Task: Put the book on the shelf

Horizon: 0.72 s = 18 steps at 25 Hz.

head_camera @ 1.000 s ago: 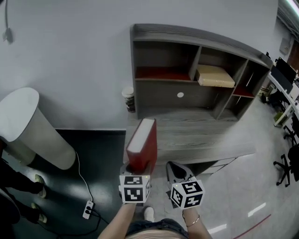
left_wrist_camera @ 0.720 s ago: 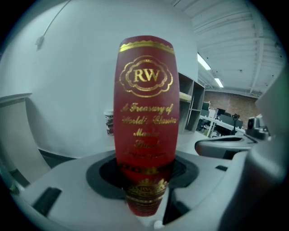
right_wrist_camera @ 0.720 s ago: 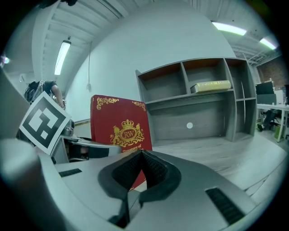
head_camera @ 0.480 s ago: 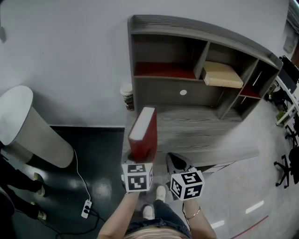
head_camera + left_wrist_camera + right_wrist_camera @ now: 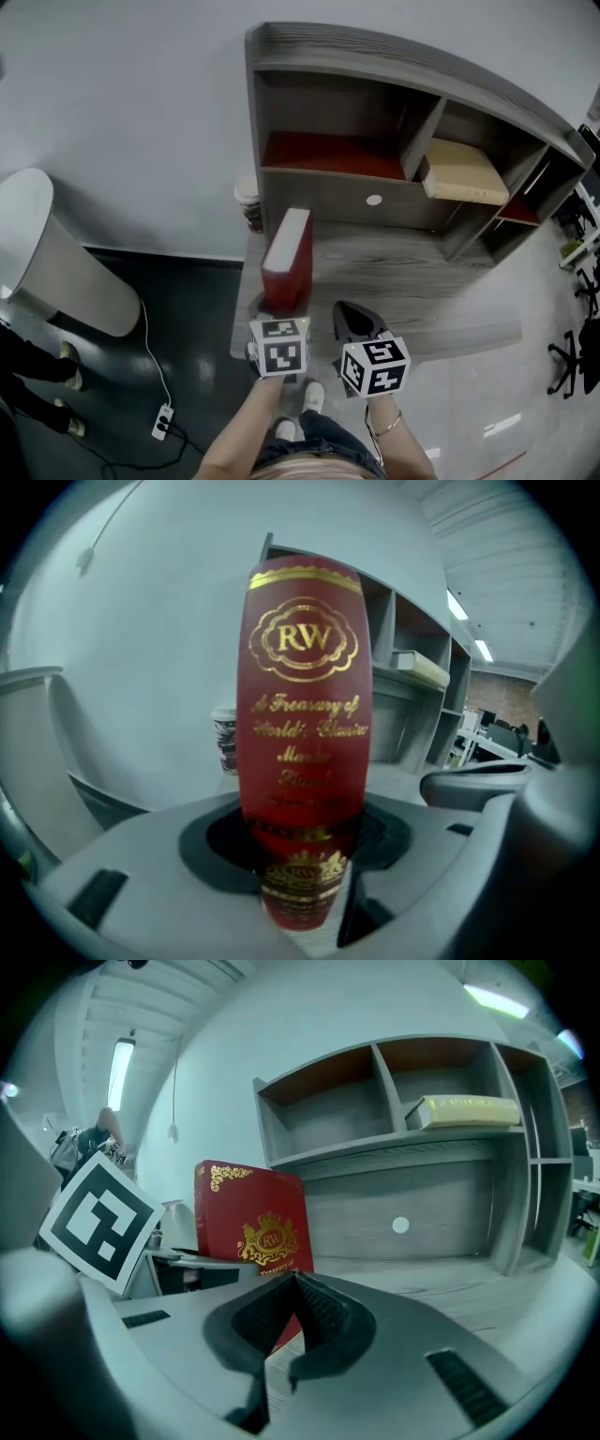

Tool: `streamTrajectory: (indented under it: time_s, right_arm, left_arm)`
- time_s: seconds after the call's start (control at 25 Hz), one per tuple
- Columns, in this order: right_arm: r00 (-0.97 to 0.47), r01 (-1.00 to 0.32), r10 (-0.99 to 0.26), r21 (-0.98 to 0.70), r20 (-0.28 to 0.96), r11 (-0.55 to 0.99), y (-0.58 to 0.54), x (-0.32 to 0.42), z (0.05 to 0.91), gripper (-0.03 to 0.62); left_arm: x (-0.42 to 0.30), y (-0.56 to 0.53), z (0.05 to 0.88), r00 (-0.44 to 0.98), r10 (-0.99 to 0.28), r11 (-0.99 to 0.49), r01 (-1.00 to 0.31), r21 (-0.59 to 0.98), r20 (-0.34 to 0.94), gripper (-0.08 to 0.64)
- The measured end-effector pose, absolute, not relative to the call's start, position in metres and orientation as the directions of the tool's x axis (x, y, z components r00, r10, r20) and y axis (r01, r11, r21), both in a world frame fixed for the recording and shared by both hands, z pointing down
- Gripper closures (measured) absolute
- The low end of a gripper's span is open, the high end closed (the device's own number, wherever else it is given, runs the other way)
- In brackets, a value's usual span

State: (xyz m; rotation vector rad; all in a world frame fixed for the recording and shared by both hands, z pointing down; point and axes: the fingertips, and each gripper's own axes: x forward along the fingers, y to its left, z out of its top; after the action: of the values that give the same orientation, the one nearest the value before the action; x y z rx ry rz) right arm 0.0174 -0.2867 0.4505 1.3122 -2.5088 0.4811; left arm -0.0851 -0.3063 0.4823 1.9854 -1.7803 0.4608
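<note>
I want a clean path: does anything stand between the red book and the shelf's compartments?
Nothing visible does. The red book is upright in the left gripper; the desk top between it and the shelf is bare, and the left compartment looks open. A tan book lies in the middle compartment; a cup stands off left.

Right gripper (image 5: 295,1283): our jaws are closed together, with nothing between them.
Red book (image 5: 251,1215): we see it upright just beyond our jaws, its gold crest facing us.
Left gripper (image 5: 211,1265): at our left, marker cube toward us, the red book rising out of it.
Shelf (image 5: 375,1152): grey, open compartments, behind the red book.
Pale book (image 5: 464,1110): flat in an upper compartment.
Bench (image 5: 441,1274): grey wood below the shelf.
</note>
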Motion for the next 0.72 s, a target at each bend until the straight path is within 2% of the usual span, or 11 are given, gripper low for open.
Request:
streamTrajectory:
  time_s: [0.72]
  right_arm:
    - [-0.573,-0.804,-0.670,-0.167,0.471,0.570,-0.360,0.024,0.482,0.583]
  left_arm:
    - [-0.076,-0.404,0.495,0.011,-0.851,0.035,-0.996,0.077,0.525,0.331]
